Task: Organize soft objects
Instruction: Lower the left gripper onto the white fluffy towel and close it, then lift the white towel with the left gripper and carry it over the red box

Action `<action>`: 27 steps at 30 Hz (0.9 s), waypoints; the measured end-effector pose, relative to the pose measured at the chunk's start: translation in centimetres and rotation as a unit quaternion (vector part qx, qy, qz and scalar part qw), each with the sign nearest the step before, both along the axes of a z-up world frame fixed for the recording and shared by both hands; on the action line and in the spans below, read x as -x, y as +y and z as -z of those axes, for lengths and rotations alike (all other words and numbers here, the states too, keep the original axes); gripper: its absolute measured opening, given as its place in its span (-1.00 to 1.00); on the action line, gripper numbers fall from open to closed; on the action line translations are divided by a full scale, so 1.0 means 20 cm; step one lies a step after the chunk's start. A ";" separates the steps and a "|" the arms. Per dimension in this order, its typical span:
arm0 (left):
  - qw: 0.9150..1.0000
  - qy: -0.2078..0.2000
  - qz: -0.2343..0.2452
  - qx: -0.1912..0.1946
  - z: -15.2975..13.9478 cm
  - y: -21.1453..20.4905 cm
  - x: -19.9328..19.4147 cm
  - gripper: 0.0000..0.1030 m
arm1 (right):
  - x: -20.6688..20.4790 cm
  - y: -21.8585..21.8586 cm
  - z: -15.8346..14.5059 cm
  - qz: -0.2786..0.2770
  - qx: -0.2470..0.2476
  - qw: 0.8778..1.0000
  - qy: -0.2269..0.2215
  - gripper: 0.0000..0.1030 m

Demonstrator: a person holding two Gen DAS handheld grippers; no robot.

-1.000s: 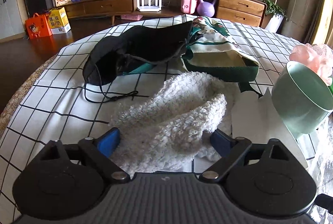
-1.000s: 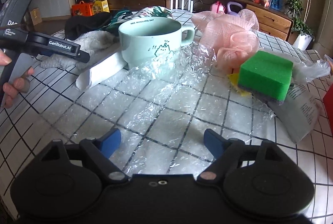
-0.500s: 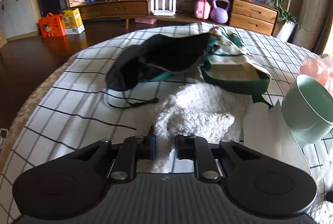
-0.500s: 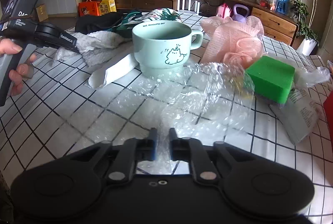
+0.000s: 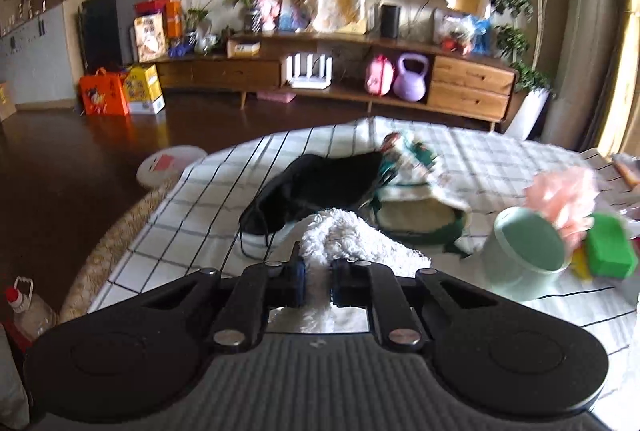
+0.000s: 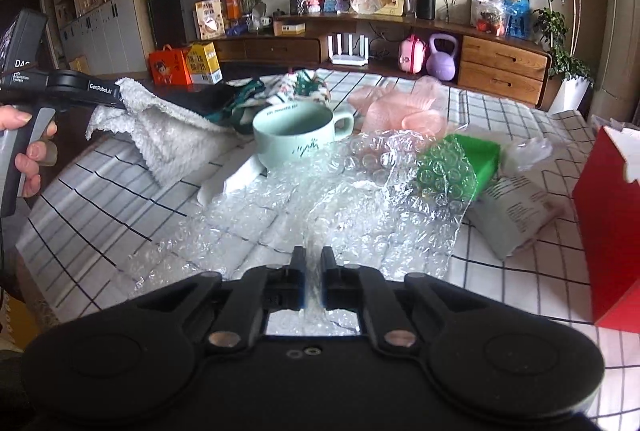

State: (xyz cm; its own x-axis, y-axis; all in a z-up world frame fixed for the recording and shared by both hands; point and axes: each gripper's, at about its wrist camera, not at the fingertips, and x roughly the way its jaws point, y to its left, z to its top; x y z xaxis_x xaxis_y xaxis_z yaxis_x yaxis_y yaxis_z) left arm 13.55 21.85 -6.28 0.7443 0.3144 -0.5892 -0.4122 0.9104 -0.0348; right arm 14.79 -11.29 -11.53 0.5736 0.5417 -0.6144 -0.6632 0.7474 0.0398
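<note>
My left gripper is shut on a fluffy white towel and holds it lifted off the checked tablecloth; in the right wrist view the towel hangs from that gripper at the left. My right gripper is shut on a sheet of clear bubble wrap, whose near edge is raised. A black cloth bag and a green patterned cloth lie beyond the towel. A pink mesh puff and a green sponge sit behind the wrap.
A mint green mug stands at the far edge of the bubble wrap. A red box stands at the right. A grey printed pouch lies beside the sponge. A white paper piece lies in front of the mug.
Both grippers closed, the left on the towel and the right on the bubble wrap. Both have since lifted and pulled back, raising the towel and the wrap's near edge.
</note>
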 end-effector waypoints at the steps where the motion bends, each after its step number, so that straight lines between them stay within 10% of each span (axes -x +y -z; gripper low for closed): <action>1: 1.000 -0.004 0.005 -0.001 -0.03 -0.01 0.02 -0.77 | 0.01 -0.02 -0.02 -0.002 -0.005 1.000 0.001 -0.89; 27: 0.975 -0.075 0.211 0.007 -0.65 -0.75 0.00 -0.77 | 0.03 -0.68 -0.43 0.061 -0.037 0.997 -0.024 -0.88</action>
